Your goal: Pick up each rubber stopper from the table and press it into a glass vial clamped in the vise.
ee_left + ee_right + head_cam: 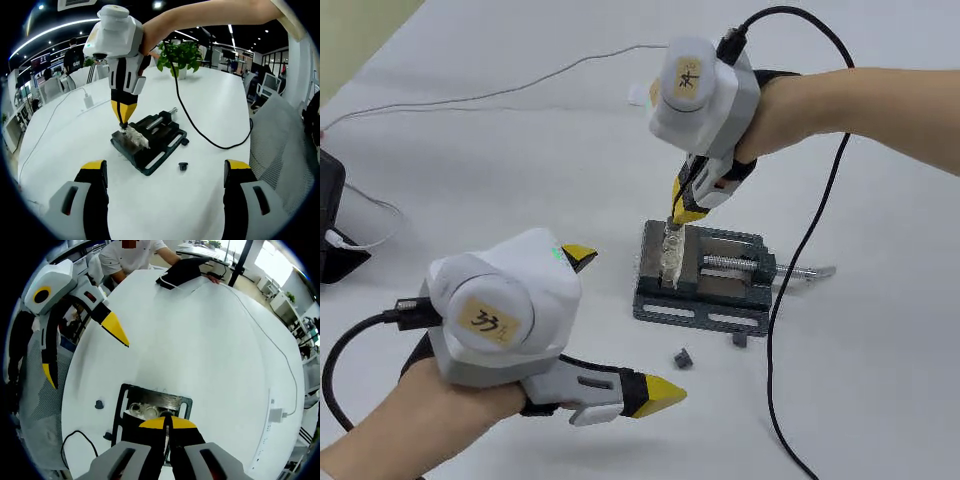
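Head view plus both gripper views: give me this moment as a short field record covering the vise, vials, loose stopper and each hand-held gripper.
vise: on the white table, clamping clear vials
loose stopper: dark, on the table near the vise, apart from it
right hand-held gripper: jaws together, tips pointing down at the vial tops; anything held is hidden
left hand-held gripper: jaws wide apart, empty, facing the loose stopper

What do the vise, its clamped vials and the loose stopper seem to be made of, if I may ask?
Dark grey vise: likely painted metal, with a shiny screw. Clear vials: see-through, probably glass. Small dark stopper: matte, perhaps rubber.
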{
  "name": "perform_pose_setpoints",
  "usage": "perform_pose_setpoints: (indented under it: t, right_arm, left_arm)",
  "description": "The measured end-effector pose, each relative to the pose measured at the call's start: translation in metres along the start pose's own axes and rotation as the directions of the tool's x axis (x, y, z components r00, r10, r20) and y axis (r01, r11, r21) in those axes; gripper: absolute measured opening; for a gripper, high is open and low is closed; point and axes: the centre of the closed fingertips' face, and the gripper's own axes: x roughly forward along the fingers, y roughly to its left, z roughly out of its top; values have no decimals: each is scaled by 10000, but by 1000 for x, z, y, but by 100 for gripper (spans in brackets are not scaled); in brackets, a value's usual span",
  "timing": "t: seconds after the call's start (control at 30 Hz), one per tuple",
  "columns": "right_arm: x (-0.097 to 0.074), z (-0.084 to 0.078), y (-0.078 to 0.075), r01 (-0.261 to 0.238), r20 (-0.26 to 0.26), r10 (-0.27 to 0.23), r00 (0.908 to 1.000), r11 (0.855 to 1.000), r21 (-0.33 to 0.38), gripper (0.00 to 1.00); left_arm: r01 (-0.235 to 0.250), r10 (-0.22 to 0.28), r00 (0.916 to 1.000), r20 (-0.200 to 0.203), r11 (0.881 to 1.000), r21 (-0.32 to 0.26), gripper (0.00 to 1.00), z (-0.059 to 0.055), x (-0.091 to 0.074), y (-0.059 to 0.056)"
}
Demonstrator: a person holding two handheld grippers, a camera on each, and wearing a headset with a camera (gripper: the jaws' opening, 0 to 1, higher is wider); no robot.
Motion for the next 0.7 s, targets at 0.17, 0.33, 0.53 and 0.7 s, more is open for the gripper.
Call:
perform_pose_setpoints:
  t: [0.17,0.33,0.53,0.7]
  right_arm:
    - [-2,-1,4,226,173,-222,9996,9995,-222,0]
    - [-9,-4,1,832,516,-839,9951,9964,155,11]
    - [-11,-20,18,859,623,-880,9942,9957,352,30]
    - [-15,-25,35,921,1202,-998,9877,9934,685,36]
  left_arm:
    - [-83,83,10000,7,10000,-55,96,0,-3,-2]
    - [-143,143,9999,-6,9999,-64,96,1,-5,-3]
    - [-223,223,9997,20,9997,-67,96,1,-8,-2]
    - [-243,243,9997,13,9997,-59,96,1,-8,-2]
